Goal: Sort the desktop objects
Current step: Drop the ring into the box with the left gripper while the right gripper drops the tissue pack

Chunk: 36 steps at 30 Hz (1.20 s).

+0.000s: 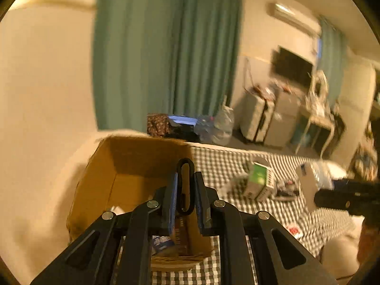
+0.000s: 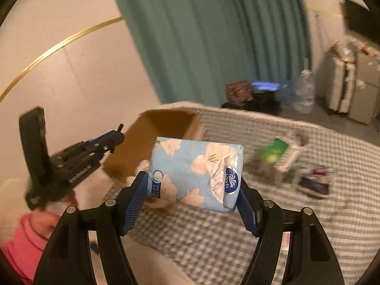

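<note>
Right wrist view: tissue pack (image 2: 194, 173) clamped in right gripper (image 2: 192, 199), aloft beside cardboard box (image 2: 163, 128); best carried squarely over the opening before release, clear of left gripper (image 1: 186, 190) pinching black clip (image 1: 185, 185).

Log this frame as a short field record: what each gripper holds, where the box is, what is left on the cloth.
left gripper: shut on a black oval ring clip, above the box
right gripper: shut on a light blue flowered tissue pack, held above the cloth
open brown cardboard box: on the bed's left end; blue-printed items inside, too blurred to name
green-and-white checked cloth: covers the bed
still on cloth: green-and-white carton, small dark items beside it, blurred
image quality: motion blur in both views
</note>
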Each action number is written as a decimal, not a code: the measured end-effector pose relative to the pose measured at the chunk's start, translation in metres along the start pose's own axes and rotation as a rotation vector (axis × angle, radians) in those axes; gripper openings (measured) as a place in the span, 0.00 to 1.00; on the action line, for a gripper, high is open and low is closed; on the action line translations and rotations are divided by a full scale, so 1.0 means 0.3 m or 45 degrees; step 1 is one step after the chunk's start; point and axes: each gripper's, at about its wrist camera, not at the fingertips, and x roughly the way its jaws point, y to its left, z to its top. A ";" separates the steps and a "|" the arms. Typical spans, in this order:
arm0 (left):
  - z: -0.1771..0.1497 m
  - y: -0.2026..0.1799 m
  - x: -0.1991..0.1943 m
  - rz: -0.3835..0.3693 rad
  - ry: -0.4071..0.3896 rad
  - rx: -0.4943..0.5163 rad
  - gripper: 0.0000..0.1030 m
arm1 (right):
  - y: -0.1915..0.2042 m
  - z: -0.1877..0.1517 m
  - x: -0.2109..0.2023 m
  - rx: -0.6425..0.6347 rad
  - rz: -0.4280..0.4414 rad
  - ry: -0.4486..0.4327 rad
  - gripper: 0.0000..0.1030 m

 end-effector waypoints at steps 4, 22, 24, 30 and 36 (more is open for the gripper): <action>-0.043 0.139 0.081 0.058 0.007 -0.043 0.13 | 0.101 0.026 0.147 -0.058 -0.002 0.073 0.68; -0.144 0.274 0.198 0.045 0.021 -0.154 1.00 | 0.132 0.173 0.380 0.160 0.072 -0.037 0.83; -0.134 0.256 0.192 0.068 0.038 -0.168 1.00 | 0.092 0.160 0.300 0.168 0.038 -0.082 0.83; -0.094 0.057 0.112 0.002 0.078 -0.083 1.00 | -0.103 0.050 -0.041 0.176 -0.191 -0.132 0.84; -0.136 -0.247 0.049 -0.105 0.131 0.034 1.00 | -0.336 -0.131 -0.362 0.182 -0.503 -0.186 0.90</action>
